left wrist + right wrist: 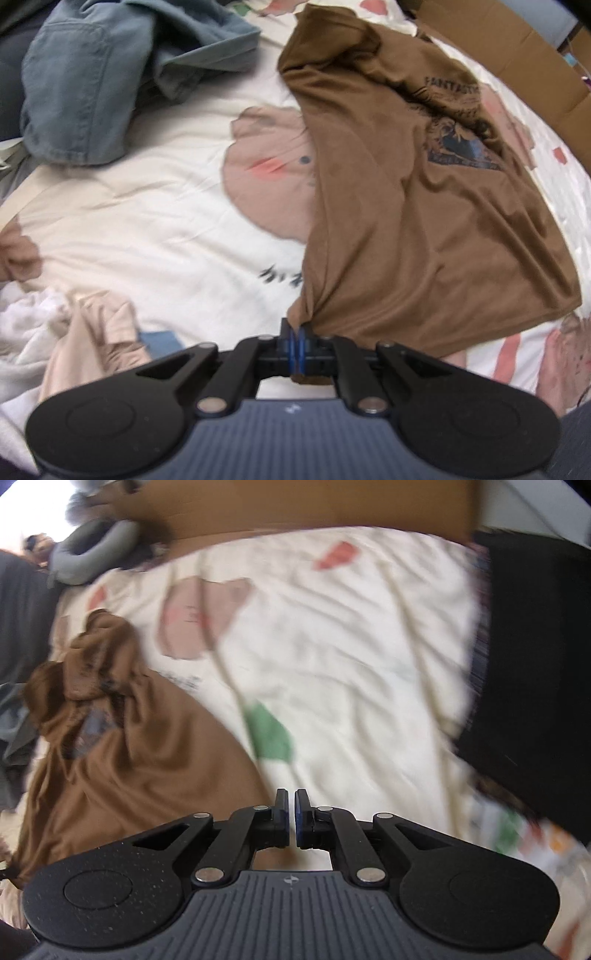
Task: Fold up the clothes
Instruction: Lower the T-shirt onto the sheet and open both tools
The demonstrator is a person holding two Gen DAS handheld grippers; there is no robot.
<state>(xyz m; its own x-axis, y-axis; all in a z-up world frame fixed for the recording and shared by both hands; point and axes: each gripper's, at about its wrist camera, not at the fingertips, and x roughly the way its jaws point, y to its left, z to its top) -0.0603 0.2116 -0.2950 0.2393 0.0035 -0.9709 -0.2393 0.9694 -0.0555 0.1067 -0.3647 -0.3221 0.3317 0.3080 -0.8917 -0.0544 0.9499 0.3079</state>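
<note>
A brown T-shirt [424, 221] with a dark printed graphic lies spread and rumpled on the cream patterned bedsheet [147, 221]. My left gripper [297, 332] is shut on the shirt's near corner, and the cloth bunches up between the blue pads. In the right wrist view the same brown T-shirt [129, 757] lies crumpled at the left. My right gripper [291, 801] hovers just beside the shirt's edge, over the bare bedsheet [351, 646]. Its pads stand a narrow slit apart with nothing between them.
A blue denim garment [92, 81] is heaped at the far left, and pink and white clothes [85, 332] lie at the near left. Cardboard [295, 506] borders the far edge of the bed. A black fabric mass [535, 664] lies at the right and a grey neck pillow [92, 550] at the far left.
</note>
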